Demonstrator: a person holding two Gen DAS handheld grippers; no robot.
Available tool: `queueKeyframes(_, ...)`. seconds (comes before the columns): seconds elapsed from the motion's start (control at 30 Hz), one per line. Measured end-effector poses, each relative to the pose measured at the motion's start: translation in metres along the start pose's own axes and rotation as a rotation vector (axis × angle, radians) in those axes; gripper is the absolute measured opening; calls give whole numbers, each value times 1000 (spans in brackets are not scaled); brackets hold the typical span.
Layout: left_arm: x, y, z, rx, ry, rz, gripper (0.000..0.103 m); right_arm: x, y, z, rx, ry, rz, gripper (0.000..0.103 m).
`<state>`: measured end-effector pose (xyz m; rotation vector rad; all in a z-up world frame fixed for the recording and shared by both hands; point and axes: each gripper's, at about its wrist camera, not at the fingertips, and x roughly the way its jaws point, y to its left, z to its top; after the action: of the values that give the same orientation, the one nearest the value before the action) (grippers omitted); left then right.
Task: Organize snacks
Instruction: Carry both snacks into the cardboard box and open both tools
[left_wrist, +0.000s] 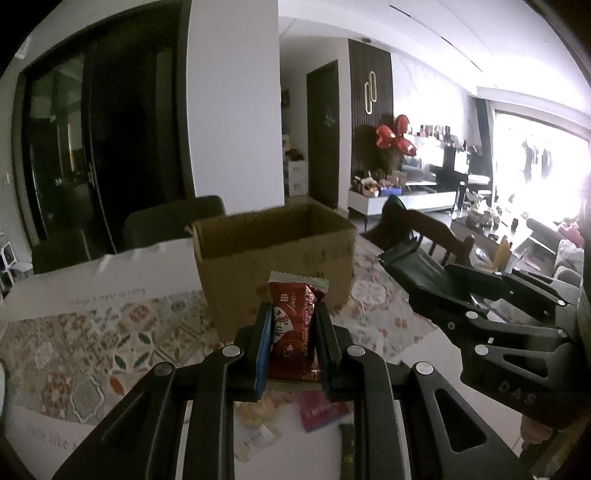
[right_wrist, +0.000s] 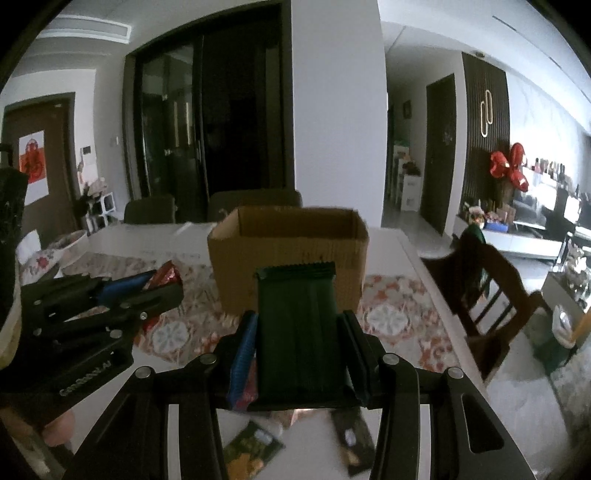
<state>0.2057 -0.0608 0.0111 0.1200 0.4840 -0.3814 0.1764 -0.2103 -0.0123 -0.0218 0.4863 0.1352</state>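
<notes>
Left claw (left_wrist: 291, 332) clamped on red snack pkt (left_wrist: 293, 332), held upright betw both pads, top seal poking up above tips. Lifted off desk (left_wrist: 55, 295), pointing at cardboard box (left_wrist: 273, 258) just ahead. Likely mid-carry for drop into box.

Right claw (right_wrist: 301, 343) clamped on dark green snack pkt (right_wrist: 299, 332), flat face toward cam, crimped top edge up, also off desk and aimed at same box. Both claws side by side, near but apart; each visible in the other's view.

Box sits on patterned mat (left_wrist: 110, 343) near middle of desk, flaps open, top clear for drop-in. Inside not visible from either view, so fill level can't tell.

More pkts loose on desk near front edge under the claws: pinkish-red one (left_wrist: 321, 410), pale one (left_wrist: 255, 432), dark one w/ yellow print (right_wrist: 251, 450), small dark one (right_wrist: 351, 439). Blurry, brand unreadable.

Judgement: grip on pkt mid-body, long axis fwd, so release over the opening lets it fall in end-first. Task part done at best; several pkts left outside box. Next needs claws raised over box rim before opening; risk = pkt clipping near rim or the two claws bumping over the one opening.

Chairs (right_wrist: 255, 203) at far edge, wooden chair (right_wrist: 491, 284) at right side of desk.
</notes>
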Motion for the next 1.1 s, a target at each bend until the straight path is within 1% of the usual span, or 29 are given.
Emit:
queueKeyframes(0.1,6,6,13,-7,-14,-2,22,8,-4,12,11,-24,6,46)
queueKeyframes(0.27,14,14,31,-2,-39,18,22,22,-8,34,20,-62,11,46)
queueKeyframes(0.47,25,21,61,30,-71,47,22,40,-9,58,5,-79,18,46)
queueKeyframes(0.63,39,28,81,25,-82,49,22,56,-14,79,-1,-85,25,46)
queueKeyframes(0.73,53,35,93,6,-69,31,22,70,-18,92,6,-78,36,46)
queueKeyframes(0.93,85,48,107,-14,-30,38,22,101,-22,109,2,-46,40,46)
queueKeyframes(1.1,120,60,115,-52,39,21,22,136,-30,121,2,4,53,46)
